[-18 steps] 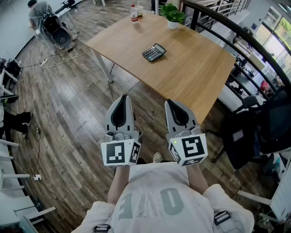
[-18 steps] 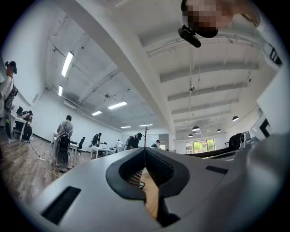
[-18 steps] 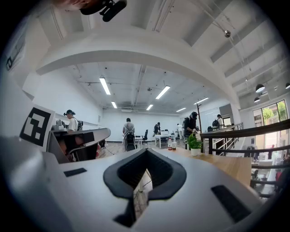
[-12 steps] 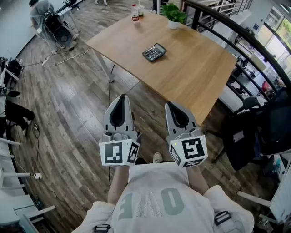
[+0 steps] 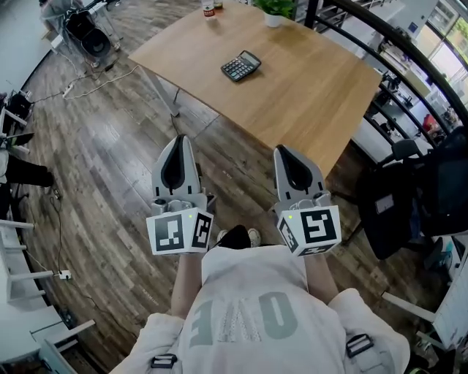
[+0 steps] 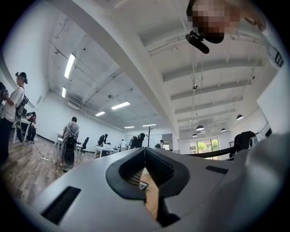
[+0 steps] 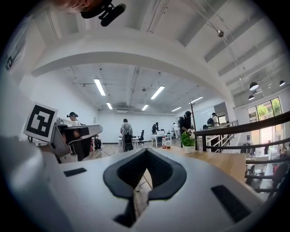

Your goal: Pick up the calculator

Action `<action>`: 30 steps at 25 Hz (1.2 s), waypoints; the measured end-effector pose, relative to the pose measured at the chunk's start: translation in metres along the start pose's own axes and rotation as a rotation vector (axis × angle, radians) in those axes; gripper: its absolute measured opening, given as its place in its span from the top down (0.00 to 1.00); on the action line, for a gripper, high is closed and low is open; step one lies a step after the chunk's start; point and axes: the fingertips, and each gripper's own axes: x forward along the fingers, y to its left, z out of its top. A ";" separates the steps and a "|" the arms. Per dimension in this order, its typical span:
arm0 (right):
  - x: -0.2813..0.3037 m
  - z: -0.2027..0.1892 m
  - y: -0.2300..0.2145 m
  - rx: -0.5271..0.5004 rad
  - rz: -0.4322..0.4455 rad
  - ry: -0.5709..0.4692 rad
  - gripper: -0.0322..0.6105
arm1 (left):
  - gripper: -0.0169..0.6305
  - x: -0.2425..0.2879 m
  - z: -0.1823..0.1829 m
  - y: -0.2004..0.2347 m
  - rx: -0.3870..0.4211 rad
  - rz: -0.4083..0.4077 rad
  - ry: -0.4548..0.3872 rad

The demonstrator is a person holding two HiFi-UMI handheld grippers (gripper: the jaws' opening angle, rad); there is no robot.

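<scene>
The black calculator (image 5: 241,66) lies on the wooden table (image 5: 307,95), towards its far left part. My left gripper (image 5: 178,139) and right gripper (image 5: 281,150) are held side by side over the wood floor, short of the table's near corner and well apart from the calculator. Both are shut with nothing between their jaws. In the left gripper view the jaws of the left gripper (image 6: 145,149) meet at the tip, and the calculator (image 6: 142,186) shows small through the gap below. In the right gripper view the right gripper (image 7: 146,150) points level along the table (image 7: 213,163).
A potted plant (image 5: 273,10) and a bottle (image 5: 208,9) stand at the table's far edge. A black chair with a bag (image 5: 409,197) sits to the right under a dark railing (image 5: 409,51). Cables (image 5: 95,80) trail over the floor at left. People stand at desks in the background.
Both grippers have moved a little up the picture and slightly apart. The table and calculator sit higher in the head view. A shoe now shows between the grippers.
</scene>
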 end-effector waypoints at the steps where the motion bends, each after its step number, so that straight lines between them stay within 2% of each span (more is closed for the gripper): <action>1: 0.001 -0.002 -0.003 0.006 -0.005 0.004 0.92 | 0.96 0.001 0.000 0.003 0.000 0.007 -0.003; 9: 0.006 -0.012 -0.008 0.041 0.031 0.030 0.92 | 0.96 0.014 -0.011 0.017 -0.071 0.049 0.006; 16: 0.026 -0.011 -0.019 0.017 0.036 -0.006 0.92 | 0.96 0.033 -0.016 0.014 -0.053 0.017 -0.043; 22: 0.077 -0.034 -0.025 0.060 0.069 0.008 0.92 | 0.96 0.054 -0.031 0.025 0.013 0.008 -0.061; 30: 0.167 -0.016 -0.021 0.050 0.109 0.025 0.92 | 0.96 0.118 -0.044 0.089 -0.027 0.040 -0.041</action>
